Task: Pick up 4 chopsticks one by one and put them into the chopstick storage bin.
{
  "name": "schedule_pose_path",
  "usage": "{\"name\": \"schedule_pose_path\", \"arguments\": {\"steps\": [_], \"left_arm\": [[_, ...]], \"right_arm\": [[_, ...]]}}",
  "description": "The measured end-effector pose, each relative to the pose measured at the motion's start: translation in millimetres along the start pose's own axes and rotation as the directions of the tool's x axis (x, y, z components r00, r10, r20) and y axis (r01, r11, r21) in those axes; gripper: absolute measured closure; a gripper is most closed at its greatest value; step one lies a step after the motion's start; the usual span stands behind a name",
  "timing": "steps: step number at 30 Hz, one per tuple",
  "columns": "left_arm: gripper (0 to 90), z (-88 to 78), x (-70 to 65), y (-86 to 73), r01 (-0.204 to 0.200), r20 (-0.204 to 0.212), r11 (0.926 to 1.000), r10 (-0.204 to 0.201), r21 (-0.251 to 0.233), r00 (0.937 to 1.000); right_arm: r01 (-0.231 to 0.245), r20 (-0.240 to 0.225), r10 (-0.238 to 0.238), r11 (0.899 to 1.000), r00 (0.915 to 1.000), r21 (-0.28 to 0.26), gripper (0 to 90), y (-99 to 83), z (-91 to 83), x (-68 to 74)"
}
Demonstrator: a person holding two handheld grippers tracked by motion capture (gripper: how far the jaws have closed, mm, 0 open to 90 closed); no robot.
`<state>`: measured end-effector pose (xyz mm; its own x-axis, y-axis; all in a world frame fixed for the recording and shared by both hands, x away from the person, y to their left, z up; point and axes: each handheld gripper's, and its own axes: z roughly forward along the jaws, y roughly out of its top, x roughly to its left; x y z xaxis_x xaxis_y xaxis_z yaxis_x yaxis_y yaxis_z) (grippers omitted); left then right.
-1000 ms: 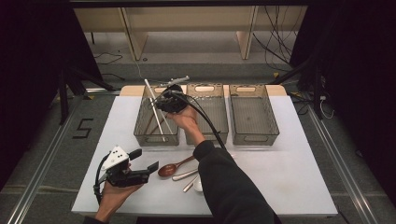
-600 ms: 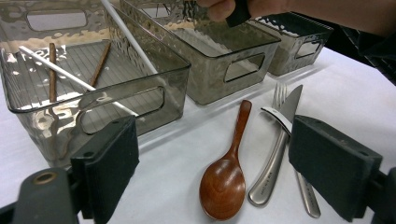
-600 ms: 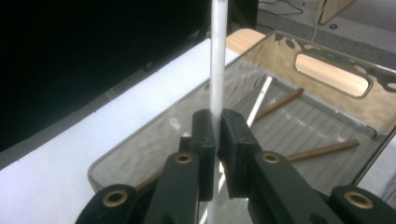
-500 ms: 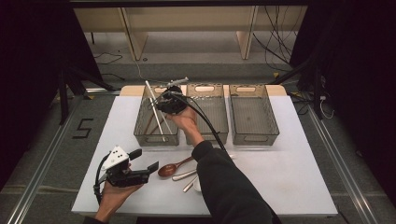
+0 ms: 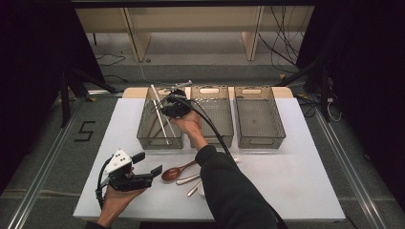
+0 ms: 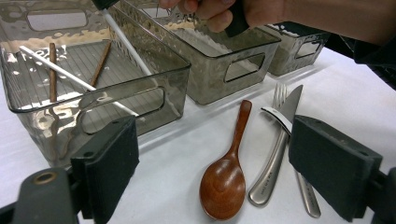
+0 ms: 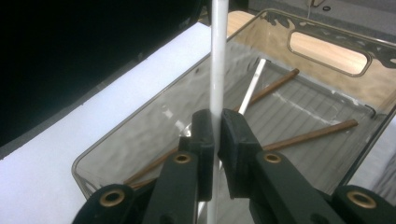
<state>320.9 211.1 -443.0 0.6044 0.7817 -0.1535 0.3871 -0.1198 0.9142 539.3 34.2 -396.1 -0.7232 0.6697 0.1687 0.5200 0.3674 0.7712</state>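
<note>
Overhead: three bins [image 5: 259,114]; right tongs [image 7: 216,135] clamped on white chopstick [image 7: 218,56]; left tongs [image 6: 210,163] apart.

Grey floor [image 5: 43,157], dark curtains [image 5: 33,52], wooden shelving [image 5: 191,28], loose cables [image 5: 282,33].

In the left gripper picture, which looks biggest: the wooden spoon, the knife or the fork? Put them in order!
1. Wooden spoon: widest, with a big bowl.
2. Knife: about as long, but slimmer.
3. Fork: partly hidden by the knife and a jaw, so its place is unsure.
</note>
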Motion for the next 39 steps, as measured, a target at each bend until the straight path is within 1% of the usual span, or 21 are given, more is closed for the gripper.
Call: {"name": "schedule_pose_path", "arguments": {"steps": [1, 3, 6, 10, 14, 16, 19, 21, 23, 24, 25, 27, 29, 30, 32, 33, 34, 35, 37, 39], "left_arm": [[15.6, 0.0, 0.0, 0.0, 0.000, 0.000, 1.0000, 0.000, 0.000, 1.0000], [15.6, 0.0, -0.2, 0.0, -0.001, 0.000, 1.0000, 0.001, 0.000, 1.0000], [15.6, 0.2, -0.4, -0.1, 0.000, -0.002, 1.0000, 0.000, -0.001, 1.0000], [15.6, -0.1, 0.2, 0.0, -0.002, -0.001, 1.0000, 0.002, 0.000, 1.0000], [15.6, 0.2, -0.2, -0.1, 0.002, -0.001, 1.0000, -0.002, 0.001, 1.0000], [15.6, 0.4, -0.2, -0.2, 0.000, -0.003, 1.0000, 0.000, 0.001, 1.0000], [15.6, 0.3, 0.2, -0.2, 0.001, -0.003, 1.0000, -0.001, 0.001, 1.0000], [15.6, 0.2, 0.4, -0.3, 0.000, -0.005, 1.0000, 0.000, 0.002, 1.0000], [15.6, 0.0, 0.5, -0.3, 0.000, -0.004, 1.0000, 0.000, 0.002, 1.0000], [15.6, 0.2, 0.5, -0.4, 0.000, -0.004, 1.0000, 0.000, 0.003, 1.0000], [15.6, 0.4, 0.4, -0.4, 0.002, -0.005, 1.0000, -0.002, 0.003, 1.0000], [15.6, 0.6, 0.3, -0.5, 0.002, -0.006, 1.0000, -0.002, 0.005, 1.0000], [15.6, 0.6, 0.3, -0.5, 0.004, -0.005, 1.0000, -0.004, 0.006, 1.0000], [15.6, 0.9, 0.4, -0.7, 0.005, -0.006, 1.0000, -0.005, 0.005, 1.0000], [15.6, 1.1, 0.3, -0.7, 0.005, -0.007, 1.0000, -0.005, 0.007, 1.0000], [15.6, 1.1, 0.2, -0.7, 0.005, -0.007, 1.0000, -0.005, 0.007, 1.0000], [15.6, 1.1, 0.2, -0.7, 0.003, -0.007, 1.0000, -0.003, 0.009, 1.0000], [15.5, 1.2, 0.2, -0.6, 0.003, -0.006, 0.9999, -0.003, 0.013, 1.0000], [15.6, 2.1, 0.0, -1.0, 0.007, -0.006, 0.9999, -0.007, 0.012, 1.0000], [15.5, 2.1, 0.2, -1.0, 0.005, -0.006, 0.9999, -0.005, 0.013, 1.0000]], "right_arm": [[-0.005, -0.001, 0.005, 1.000, 1.0000, 0.007, 83.4, 0.1, 0.0, -0.4], [0.002, 0.012, -0.002, 1.000, 0.9999, 0.015, 82.7, 0.1, -0.3, -1.2], [-0.006, 0.013, 0.005, 1.000, 0.9999, 0.022, 78.8, 0.0, -1.7, -3.1], [-0.001, 0.006, 0.001, 1.000, 1.0000, 0.014, 76.0, 0.1, -7.5, -5.4], [-0.004, -0.008, 0.004, 1.000, 1.0000, -0.001, 71.7, 0.6, -18.0, -10.0], [0.003, -0.019, -0.004, 1.000, 0.9998, -0.004, 69.1, 1.0, -24.8, -11.3], [0.050, -0.045, -0.050, 0.999, 0.9977, -0.012, 62.9, 0.8, -37.0, -9.3], [0.084, -0.068, -0.084, 0.996, 0.9941, -0.009, 59.8, -0.3, -46.0, -7.0], [0.127, -0.085, -0.127, 0.992, 0.9882, -0.008, 56.7, -2.7, -56.4, -4.5], [0.141, -0.096, -0.141, 0.990, 0.9854, -0.004, 53.6, -4.1, -61.4, -3.3], [0.155, -0.104, -0.153, 0.988, 0.9827, 0.004, 52.7, -5.5, -66.2, -2.2], [0.195, -0.128, -0.192, 0.981, 0.9729, 0.010, 51.0, -9.4, -76.1, -0.7], [0.216, -0.136, -0.212, 0.976, 0.9677, 0.012, 48.0, -14.1, -85.3, 1.4], [0.234, -0.144, -0.230, 0.972, 0.9625, 0.014, 47.9, -16.5, -89.6, 1.4], [0.257, -0.149, -0.250, 0.966, 0.9567, 0.025, 47.6, -22.1, -97.5, 2.2], [0.261, -0.145, -0.255, 0.965, 0.9560, 0.025, 47.1, -24.6, -100.6, 2.4], [0.266, -0.151, -0.259, 0.963, 0.9539, 0.029, 46.4, -27.9, -104.4, 2.0], [0.260, -0.151, -0.253, 0.965, 0.9556, 0.032, 46.0, -29.9, -106.4, 2.2], [0.269, -0.151, -0.260, 0.962, 0.9538, 0.045, 45.3, -35.5, -111.1, 2.2], [0.277, -0.149, -0.267, 0.960, 0.9520, 0.047, 44.5, -40.6, -114.1, 2.2]]}}
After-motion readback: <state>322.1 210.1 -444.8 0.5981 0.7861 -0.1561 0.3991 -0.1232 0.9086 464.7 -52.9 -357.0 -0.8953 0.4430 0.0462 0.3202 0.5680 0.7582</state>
